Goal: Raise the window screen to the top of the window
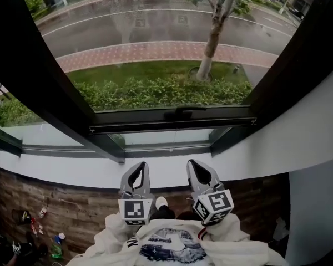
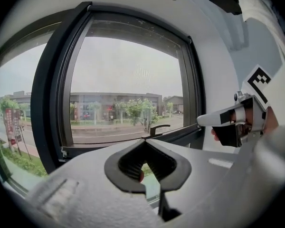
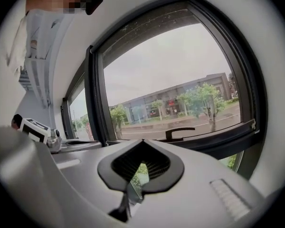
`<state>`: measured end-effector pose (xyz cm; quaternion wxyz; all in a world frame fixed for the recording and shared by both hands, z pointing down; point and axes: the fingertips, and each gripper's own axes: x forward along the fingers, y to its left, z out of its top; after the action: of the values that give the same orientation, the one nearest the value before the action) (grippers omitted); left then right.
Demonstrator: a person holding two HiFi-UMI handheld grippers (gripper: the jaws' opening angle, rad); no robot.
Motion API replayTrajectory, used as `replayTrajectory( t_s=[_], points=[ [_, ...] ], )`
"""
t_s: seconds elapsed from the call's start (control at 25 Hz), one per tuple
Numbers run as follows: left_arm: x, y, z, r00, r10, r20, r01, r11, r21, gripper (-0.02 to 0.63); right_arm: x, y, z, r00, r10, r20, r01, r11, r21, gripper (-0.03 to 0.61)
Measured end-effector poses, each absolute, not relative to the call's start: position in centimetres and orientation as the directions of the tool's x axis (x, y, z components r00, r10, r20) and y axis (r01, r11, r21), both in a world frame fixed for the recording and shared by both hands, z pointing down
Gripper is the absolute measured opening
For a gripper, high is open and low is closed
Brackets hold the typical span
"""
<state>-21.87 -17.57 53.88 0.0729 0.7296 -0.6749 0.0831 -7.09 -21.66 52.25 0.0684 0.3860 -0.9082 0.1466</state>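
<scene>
Sill (image 1: 72, 173) separates window frame (image 1: 172, 121) from shut left claw (image 1: 139, 168), right claw (image 1: 195, 166).

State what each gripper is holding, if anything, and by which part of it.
Nothing is held. The left gripper and the right gripper both have their jaws closed together with nothing between them, short of the window handle.
</scene>
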Motion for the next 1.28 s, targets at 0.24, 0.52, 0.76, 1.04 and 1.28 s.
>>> replayTrajectory(
  t_s=[0.24,0.52,0.76,1.04,1.28],
  points=[
    [-21.9,-19.3,53.0,0.038,-0.975,0.217,-0.999,-0.041,-0.008,0.002,-6.7,-22.9,50.9,-0.701,-0.678,0.223,-0.713,0.67,-0.203,0.006],
    [-20.4,-20.1,49.8,-0.011,-0.989,0.15,-0.998,0.001,-0.062,0.002,-5.1,-25.1,48.8,-0.727,-0.67,0.154,-0.687,0.702,-0.189,0.006],
    [-18.9,-21.5,48.9,0.024,-0.99,0.139,-0.999,-0.029,-0.038,0.002,-4.1,-26.7,48.1,-0.712,-0.691,0.122,-0.701,0.691,-0.176,0.006],
    [-18.8,-22.9,50.2,0.029,-0.98,0.198,-0.996,-0.045,-0.077,0.037,-3.2,-28.4,48.5,-0.683,-0.717,0.141,-0.73,0.669,-0.136,0.036],
    [-18.9,-23.9,51.5,0.031,-0.967,0.253,-0.986,-0.071,-0.149,0.107,-3.7,-29.3,49.4,-0.693,-0.698,0.179,-0.72,0.684,-0.121,0.081]
  ],
)
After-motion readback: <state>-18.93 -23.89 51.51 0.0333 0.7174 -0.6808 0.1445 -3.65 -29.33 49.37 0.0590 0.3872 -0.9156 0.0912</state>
